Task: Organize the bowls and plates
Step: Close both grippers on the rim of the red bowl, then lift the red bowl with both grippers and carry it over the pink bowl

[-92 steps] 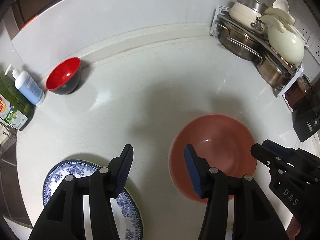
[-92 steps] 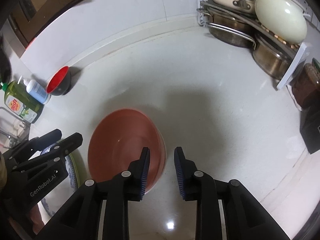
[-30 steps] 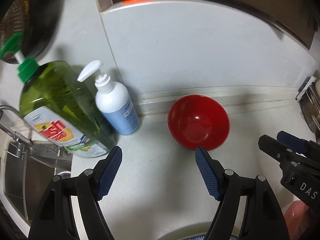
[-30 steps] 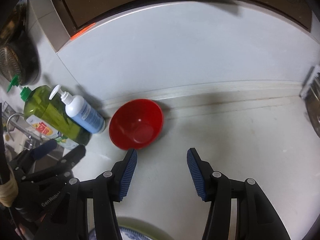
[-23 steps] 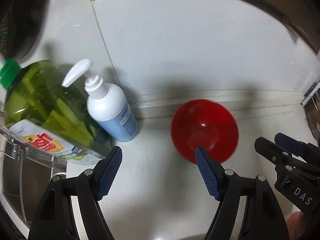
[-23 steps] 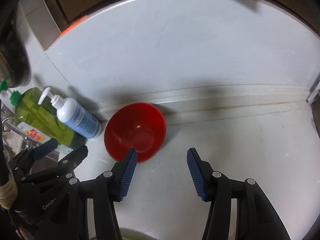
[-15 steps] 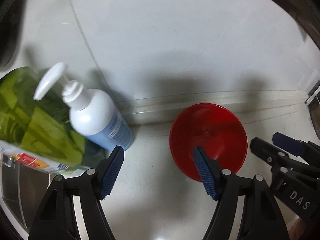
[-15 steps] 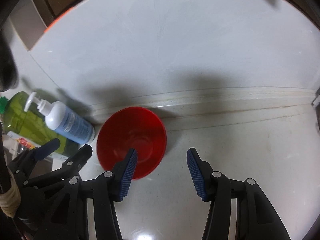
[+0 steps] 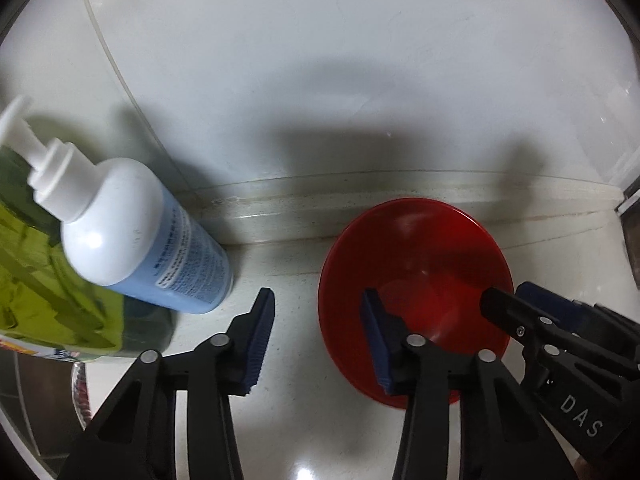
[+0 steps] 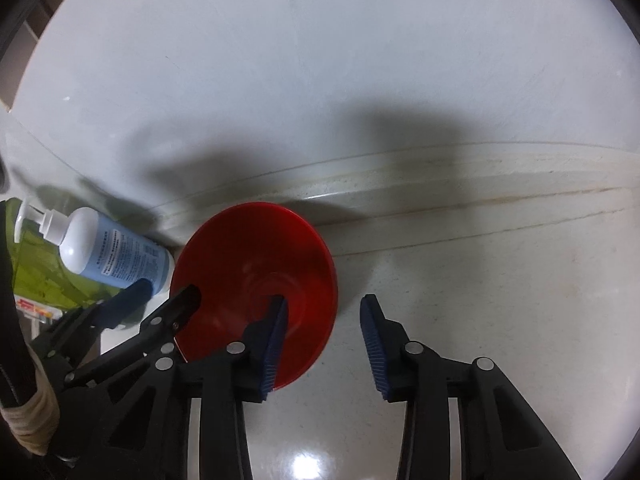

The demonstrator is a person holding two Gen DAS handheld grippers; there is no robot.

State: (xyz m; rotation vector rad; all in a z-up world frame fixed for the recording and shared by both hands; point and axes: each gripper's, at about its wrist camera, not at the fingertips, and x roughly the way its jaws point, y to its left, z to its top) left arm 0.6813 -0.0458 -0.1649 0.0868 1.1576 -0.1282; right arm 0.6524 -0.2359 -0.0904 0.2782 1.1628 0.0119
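A red bowl (image 9: 424, 264) (image 10: 248, 264) stands upright on the white counter, close to the back wall. My left gripper (image 9: 318, 328) straddles its left rim, one blue pad inside the bowl and the other outside. Its jaws are closing, and a gap still shows beside the rim. My right gripper (image 10: 323, 332) straddles the right rim the same way, jaws closing, outer pad clear of the bowl. Each gripper shows in the other's view: the right gripper (image 9: 508, 296) at the bowl's right edge, the left gripper (image 10: 166, 290) at its left edge.
A white and blue pump bottle (image 9: 140, 240) (image 10: 108, 256) stands just left of the bowl. A large green dish-soap bottle (image 9: 44, 280) is behind it. The sink edge (image 9: 28, 384) lies at lower left. The white wall (image 9: 320, 80) rises right behind the bowl.
Both grippers came down and forward onto the red bowl, which has grown larger in both views. Their jaws have narrowed, and each now has one finger inside the bowl.
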